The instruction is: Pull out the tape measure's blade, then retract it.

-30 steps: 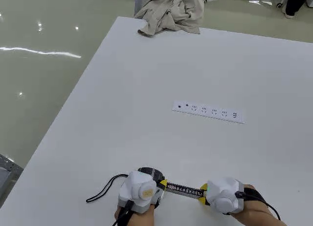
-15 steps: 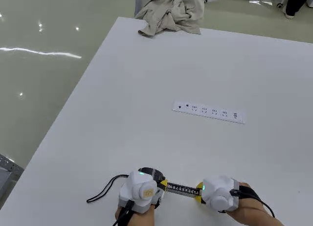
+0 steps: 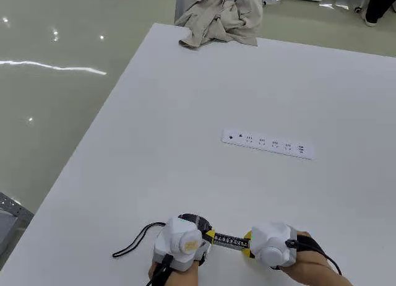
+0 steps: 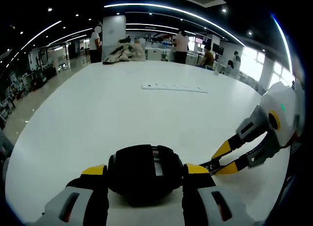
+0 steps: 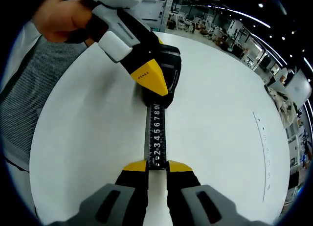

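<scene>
A black tape measure (image 4: 144,172) lies at the near edge of the white table (image 3: 204,100), and my left gripper (image 4: 145,171) is shut on its case. Its case (image 3: 193,223) peeks out beyond the left gripper (image 3: 185,244) in the head view. A short stretch of the black numbered blade (image 5: 156,135) runs from the case (image 5: 164,72) to my right gripper (image 5: 156,166), which is shut on the blade's tip. The blade (image 3: 230,241) spans the small gap between the two grippers, the right gripper (image 3: 267,247) being on the right. A black wrist strap (image 3: 136,241) trails left from the case.
A white power strip (image 3: 268,143) lies mid-table, beyond the grippers. A beige garment (image 3: 219,17) is heaped at the table's far edge. The table's left edge drops to a shiny floor (image 3: 55,82). People stand far behind in the left gripper view.
The right gripper has moved left toward the left gripper, so the exposed blade between them is shorter. The left gripper and case have stayed put; the head camera shifted slightly.
</scene>
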A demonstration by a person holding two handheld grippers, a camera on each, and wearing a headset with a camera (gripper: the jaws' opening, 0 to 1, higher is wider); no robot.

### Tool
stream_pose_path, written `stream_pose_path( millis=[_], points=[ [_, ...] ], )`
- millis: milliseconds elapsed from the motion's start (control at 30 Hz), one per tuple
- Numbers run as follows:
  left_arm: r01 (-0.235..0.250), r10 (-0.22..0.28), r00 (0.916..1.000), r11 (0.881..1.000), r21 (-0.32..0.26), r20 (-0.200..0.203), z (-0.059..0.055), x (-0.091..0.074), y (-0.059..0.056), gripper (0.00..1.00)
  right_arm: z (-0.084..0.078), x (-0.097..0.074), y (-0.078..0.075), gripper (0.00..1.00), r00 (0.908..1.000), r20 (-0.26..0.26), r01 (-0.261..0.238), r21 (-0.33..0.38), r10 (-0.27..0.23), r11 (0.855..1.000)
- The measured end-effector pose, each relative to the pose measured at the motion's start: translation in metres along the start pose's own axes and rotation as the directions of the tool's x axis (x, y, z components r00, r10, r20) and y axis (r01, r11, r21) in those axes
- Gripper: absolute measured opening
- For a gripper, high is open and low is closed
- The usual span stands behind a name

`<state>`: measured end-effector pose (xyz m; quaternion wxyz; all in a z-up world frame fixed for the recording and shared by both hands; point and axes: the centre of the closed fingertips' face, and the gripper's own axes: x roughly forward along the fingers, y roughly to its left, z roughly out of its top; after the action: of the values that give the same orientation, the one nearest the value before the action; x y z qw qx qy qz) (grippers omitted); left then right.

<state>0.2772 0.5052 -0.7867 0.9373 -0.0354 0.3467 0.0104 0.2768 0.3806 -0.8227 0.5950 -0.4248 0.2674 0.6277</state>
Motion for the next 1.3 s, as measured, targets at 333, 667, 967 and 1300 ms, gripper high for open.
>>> stream_pose_path(
  millis=[333, 667, 967, 1300],
  points=[
    [-0.002, 0.002, 1.0, 1.0, -0.003, 0.0, 0.0, 0.0, 0.0, 0.58, 0.012, 0.007, 0.0, 0.13, 0.9998, 0.016, -0.01, 0.012, 0.01, 1.0],
    [0.002, -0.002, 1.0, 1.0, -0.001, -0.006, -0.001, 0.0, 0.0, 0.58, 0.022, 0.014, -0.002, 0.13, 0.9997, 0.023, -0.008, 0.001, 0.008, 1.0],
    [0.007, -0.007, 0.9999, 1.0, 0.002, -0.013, -0.001, -0.001, 0.0, 0.58, 0.032, 0.02, -0.002, 0.13, 0.9995, 0.03, -0.011, 0.005, 0.011, 1.0],
    [0.006, -0.005, 0.9999, 1.0, 0.002, -0.016, -0.001, 0.0, 0.0, 0.58, 0.038, 0.024, -0.003, 0.13, 0.9993, 0.036, -0.011, 0.007, 0.011, 1.0]
  ],
)
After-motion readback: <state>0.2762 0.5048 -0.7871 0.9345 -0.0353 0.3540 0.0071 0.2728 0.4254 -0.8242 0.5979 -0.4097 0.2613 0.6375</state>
